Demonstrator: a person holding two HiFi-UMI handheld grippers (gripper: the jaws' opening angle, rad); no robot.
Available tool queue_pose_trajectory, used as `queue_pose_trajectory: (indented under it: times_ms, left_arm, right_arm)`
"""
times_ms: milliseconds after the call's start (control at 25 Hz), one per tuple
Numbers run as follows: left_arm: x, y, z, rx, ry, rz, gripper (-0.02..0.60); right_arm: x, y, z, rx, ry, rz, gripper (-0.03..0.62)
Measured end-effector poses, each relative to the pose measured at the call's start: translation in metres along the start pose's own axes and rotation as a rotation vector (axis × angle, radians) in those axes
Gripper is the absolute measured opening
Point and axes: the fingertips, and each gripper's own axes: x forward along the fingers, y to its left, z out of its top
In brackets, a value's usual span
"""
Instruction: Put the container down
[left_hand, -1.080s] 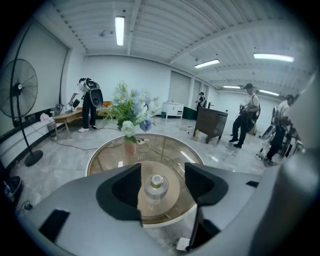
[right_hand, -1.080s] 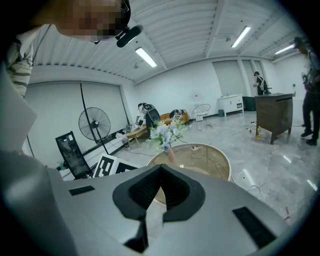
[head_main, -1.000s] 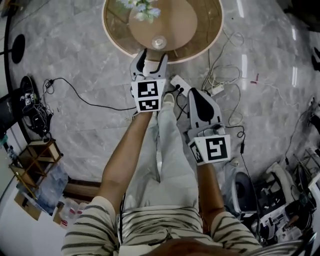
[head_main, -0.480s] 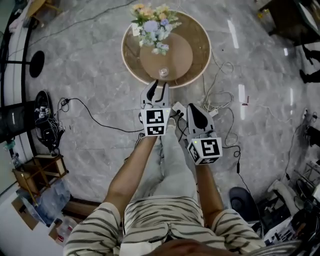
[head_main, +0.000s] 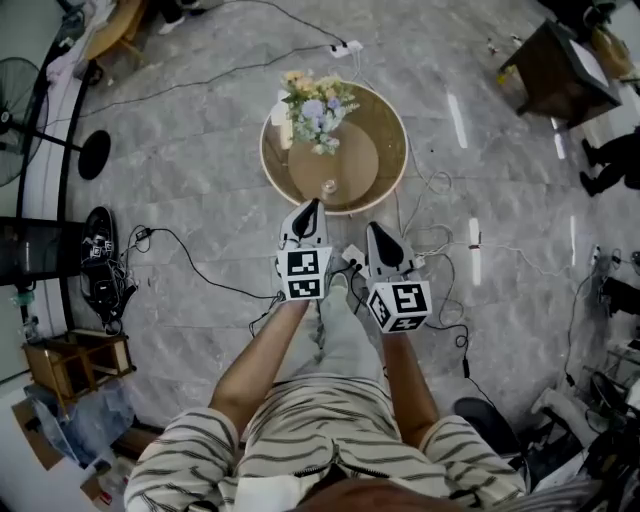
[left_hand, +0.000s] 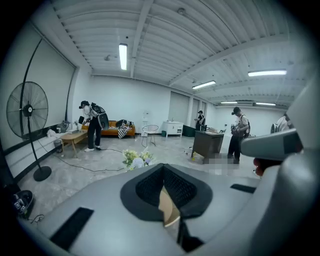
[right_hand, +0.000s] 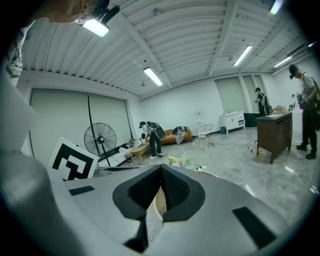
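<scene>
The left tongs (head_main: 310, 205) are clenched on nothing: their ribbed black pads have just been closing and now meet at the tips, set in a smooth grey shell. The right tongs (head_main: 372, 228), beside them and a little nearer, are clenched too and likewise empty, with the same dark textured pads in a grey casing. Each carries a white cube (head_main: 303, 274) printed with black square markers. The container (head_main: 328, 186), a small clear glass, stands upright on the near edge of the bench (head_main: 395, 150), just beyond the left tongs' tips and apart from them. The bench is round, with a pale woven-looking rim around a smooth brown disc. A bunch of pale flowers (head_main: 317, 100) sits at its far left side. Around it lies a glossy grey marbled floor (head_main: 200, 200) crossed by thin dark cables (head_main: 190, 270).
</scene>
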Motion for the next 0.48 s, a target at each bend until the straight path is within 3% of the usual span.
queue_pose_trajectory:
  times_ms: [280,480]
  left_arm:
    - [-0.043,-0.019,0.053,0.015,-0.041,-0.054,-0.002]
    - [-0.069,-0.017,0.08,0.068,-0.078,-0.069,-0.002]
  right_arm:
    - [-0.021,0.011,0.048,0.013,-0.04,0.009,0.009]
    - [-0.034,0.025,0.076,-0.023,-0.067,0.026,0.009]
